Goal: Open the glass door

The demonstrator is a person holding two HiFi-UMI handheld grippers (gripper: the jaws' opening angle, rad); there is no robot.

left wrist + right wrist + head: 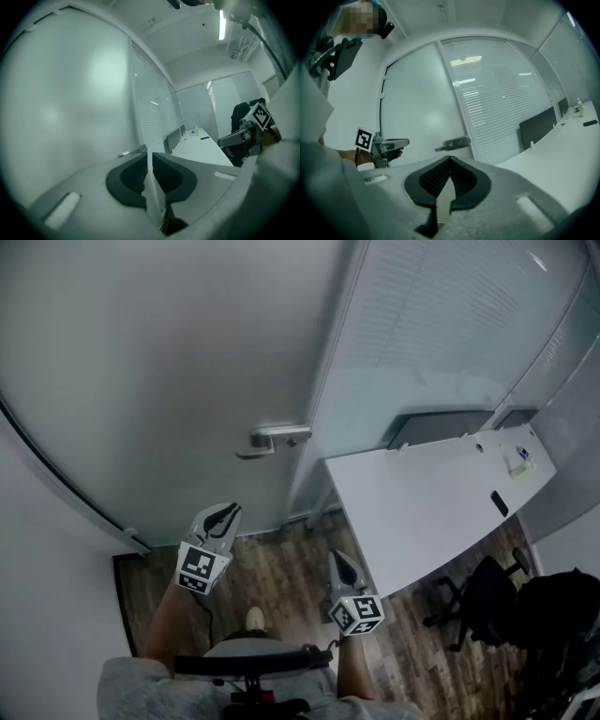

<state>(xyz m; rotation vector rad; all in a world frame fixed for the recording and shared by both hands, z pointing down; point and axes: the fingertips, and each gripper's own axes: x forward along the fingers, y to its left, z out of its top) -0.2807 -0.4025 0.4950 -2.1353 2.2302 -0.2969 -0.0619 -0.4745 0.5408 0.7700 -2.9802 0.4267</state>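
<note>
Frosted glass door [169,362] fills the head view from 9 to 12 o'clock. It is smooth and matte, with a dark frame line down its left side and a white post on its right edge. The satin metal lever handle [272,437] sits at that right edge, lever pointing to 9 o'clock.

Left hand-held gripper [228,512], grey with a marker cube, is at 7 o'clock of the handle and well apart from it, pointing at the door. Its ribbed black pads are a crack apart with nothing between them.

Right hand-held gripper [339,557] is at 5 o'clock of the handle. Its pads are pressed together at the tips and it is empty.

Free room is a strip of dark wood-plank floor [281,563] between the person and the door.

The right side is boxed in. The long white flat-topped bench [422,502] has its near corner just at 1 o'clock of the right hand-held gripper. The black wheeled office chair [487,594] is at 3 o'clock. The glass partition with slatted white blinds [441,324] runs behind the bench, at 1 o'clock.
</note>
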